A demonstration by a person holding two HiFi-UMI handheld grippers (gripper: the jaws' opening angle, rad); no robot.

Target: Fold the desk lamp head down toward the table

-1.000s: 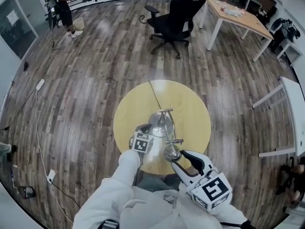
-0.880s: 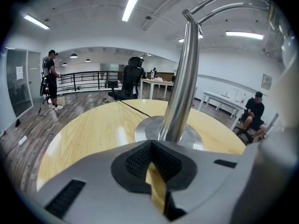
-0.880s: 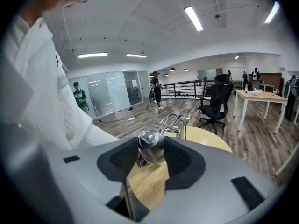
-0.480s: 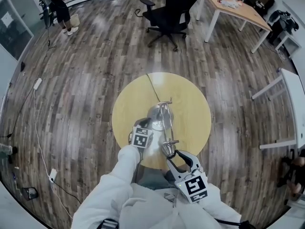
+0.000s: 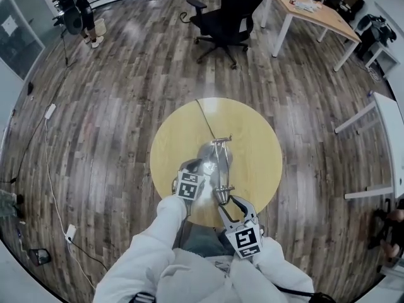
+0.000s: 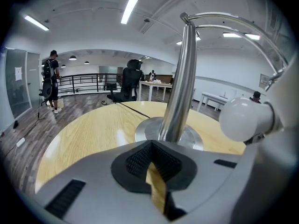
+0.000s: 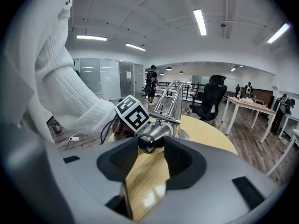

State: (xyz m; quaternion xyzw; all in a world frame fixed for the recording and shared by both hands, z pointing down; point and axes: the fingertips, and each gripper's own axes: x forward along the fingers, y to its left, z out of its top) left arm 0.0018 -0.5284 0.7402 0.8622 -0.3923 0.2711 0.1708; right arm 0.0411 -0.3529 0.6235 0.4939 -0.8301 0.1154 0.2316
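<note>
Polished, mirror-glossy metal: lamp pole (image 6: 180, 83), base (image 6: 152, 130), lamp head (image 7: 156, 132). Smooth matt white: bulb (image 6: 243, 119). Pale wood, fine grain, satin sheen: table (image 5: 252, 137). Dark wood planks, glossy with light patches: floor (image 5: 113, 106). Smooth matt grey plastic shells: left gripper (image 6: 151, 148), right gripper (image 7: 148, 146); their pads (image 6: 138, 162) are black and finely ribbed. Matt black-and-white print: marker cube (image 7: 132, 113). White ribbed knit cloth: sleeve (image 7: 65, 92), near left. Matt black: far chair (image 5: 227, 14).
</note>
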